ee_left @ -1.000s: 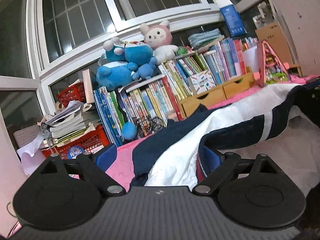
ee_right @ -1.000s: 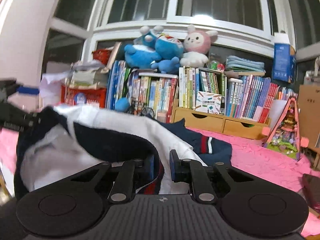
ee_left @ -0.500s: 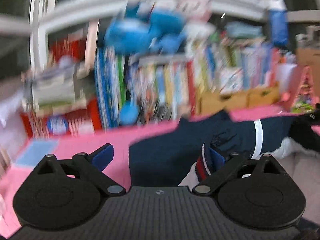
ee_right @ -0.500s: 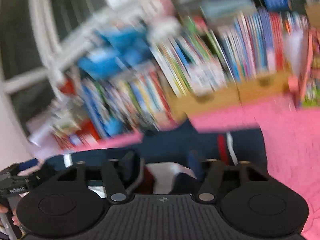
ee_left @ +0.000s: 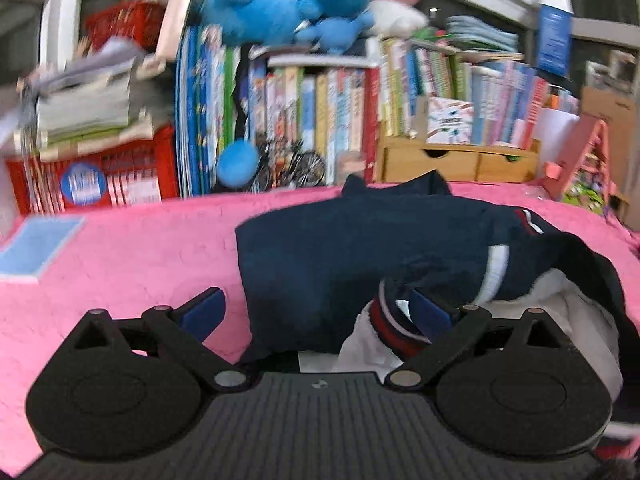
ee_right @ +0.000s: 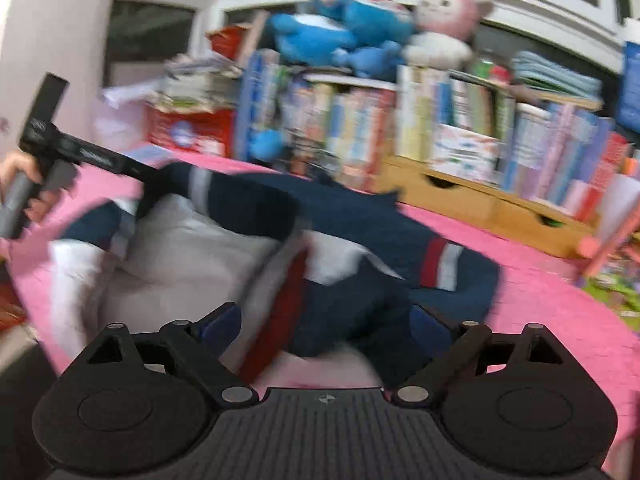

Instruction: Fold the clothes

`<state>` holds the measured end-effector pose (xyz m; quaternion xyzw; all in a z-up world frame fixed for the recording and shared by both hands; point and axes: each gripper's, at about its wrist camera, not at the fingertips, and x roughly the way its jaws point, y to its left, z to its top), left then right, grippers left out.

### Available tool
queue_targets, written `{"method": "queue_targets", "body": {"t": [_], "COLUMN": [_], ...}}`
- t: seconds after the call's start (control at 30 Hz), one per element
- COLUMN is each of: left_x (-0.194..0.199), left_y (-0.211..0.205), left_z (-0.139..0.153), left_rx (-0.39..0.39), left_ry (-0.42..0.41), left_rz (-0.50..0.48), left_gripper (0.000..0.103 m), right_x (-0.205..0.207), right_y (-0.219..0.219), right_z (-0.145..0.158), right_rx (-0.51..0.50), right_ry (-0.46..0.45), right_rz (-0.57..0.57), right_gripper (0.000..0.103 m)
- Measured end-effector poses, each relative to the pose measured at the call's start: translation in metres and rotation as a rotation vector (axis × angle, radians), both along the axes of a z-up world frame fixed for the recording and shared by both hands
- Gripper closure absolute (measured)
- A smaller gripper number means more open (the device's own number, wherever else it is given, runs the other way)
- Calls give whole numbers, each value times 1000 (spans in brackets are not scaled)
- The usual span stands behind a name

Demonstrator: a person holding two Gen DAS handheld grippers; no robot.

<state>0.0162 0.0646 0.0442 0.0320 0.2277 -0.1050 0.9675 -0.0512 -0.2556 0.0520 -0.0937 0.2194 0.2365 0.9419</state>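
Both jaws stand apart, the right gripper [ee_right: 326,326] opening over the jacket [ee_left: 360,248] lying half folded on the pink blanket [ee_left: 120,256], so next I need fresh grips

right gripper [ee_right: 326,322]: let go, jaws opening | jacket [ee_right: 320,240]: dropped onto pink cover [ee_left: 120,260]

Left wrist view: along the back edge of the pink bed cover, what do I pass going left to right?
Red crate → blue ball → toy bicycle → wooden drawer box → pink toy house.
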Motion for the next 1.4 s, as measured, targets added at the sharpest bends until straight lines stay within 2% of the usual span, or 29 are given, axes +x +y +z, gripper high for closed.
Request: {"method": "queue_targets", "body": {"t": [0.03, 0.1, 0.13, 0.17, 0.2, 0.23, 0.27, 0.37, 0.5, 0.57, 0.6, 0.63, 0.7, 0.73, 0.77, 0.8, 0.83, 0.87, 0.93, 1.0, 1.03, 1.07, 1.1, 1.23, 1.4], "left_x": [-4, -19, -31, -42, -53, -64, -75, -98, -107, -103, -98, -90, -74, -66, -59, -53, -47, -41, -35, -29, -26, -22, -18, -18, -40], "left_y": [0, 0, -2, -6, -15, -25, -36, -71, -111, -123, -125, -121, -110, -101, -94, -88, -81, -75, -81, -99, -105, -111, -115, -107, -95], "left_z": [4, 14, 18, 21, 21, 19, 18, -3, -32, -38, -37, -35, -31, -29, -29, -29, -28, -28, -29, -33, -37, -42, -47, -70, -66], "left_rx": [10, 30, 55, 89, 137, 189, 241, 344, 448, 490, 484, 444, 321, 237, 171, 109, 46, -16, 2, 92, 131, 168, 195, 242, 304], "left_ry": [-15, -54, -88, -125, -163, -202, -241, -303, -320, -328, -312, -269, -150, -74, -33, 0, 32, 65, 60, 41, 41, 45, 52, 59, 2], "left_rz": [-3, -20, -39, -60, -93, -130, -166, -234, -379, -372, -351, -320, -249, -211, -171, -130, -90, -49, 17, 52, 70, 88, 107, 162, 181], "left_gripper": [3, 3, 3, 2, 1, 0, 0, 0, 0, 0, 0, 0, 0, 0, 0, 0, 0, 0, 0, 0, 0, 0, 0, 0, 0], "right_x": [4, 21, 30, 38, 47, 54, 58, 60, 77, 86, 90, 94, 87, 79, 72, 61, 49, 40, 24, 20, 22, 25, 30, 33, -1], "right_y": [8, 22, 27, 31, 34, 34, 33, 21, -18, -34, -41, -49, -45, -39, -32, -20, -7, 7, 35, 57, 62, 61, 55, 8, -37], "right_z": [1, 0, -2, -5, -8, -10, -11, -4, 24, 35, 40, 45, 47, 45, 42, 36, 29, 22, 7, -6, -13, -17, -20, -18, -18], "right_rx": [17, 30, 34, 39, 47, 75, 111, 210, 474, 520, 539, 558, 481, 418, 356, 274, 187, 109, -40, -137, -166, -175, -147, 19, 22], "right_ry": [5, 20, 42, 68, 103, 147, 185, 223, 308, 303, 299, 295, 262, 246, 229, 202, 172, 140, 76, 43, 30, 27, 40, 76, 32], "right_rz": [2, -29, -44, -57, -71, -76, -87, -112, -145, -188, -210, -231, -197, -165, -133, -107, -82, -69, -52, -72, -106, -154, -213, -317, -380], "right_gripper": [3, 7, 23, 55, 69, 79, 80, 85, 90, 90, 90, 90, 83, 65, 32, 21, 15, 15, 15, 18, 35, 75, 94, 94, 94]}}
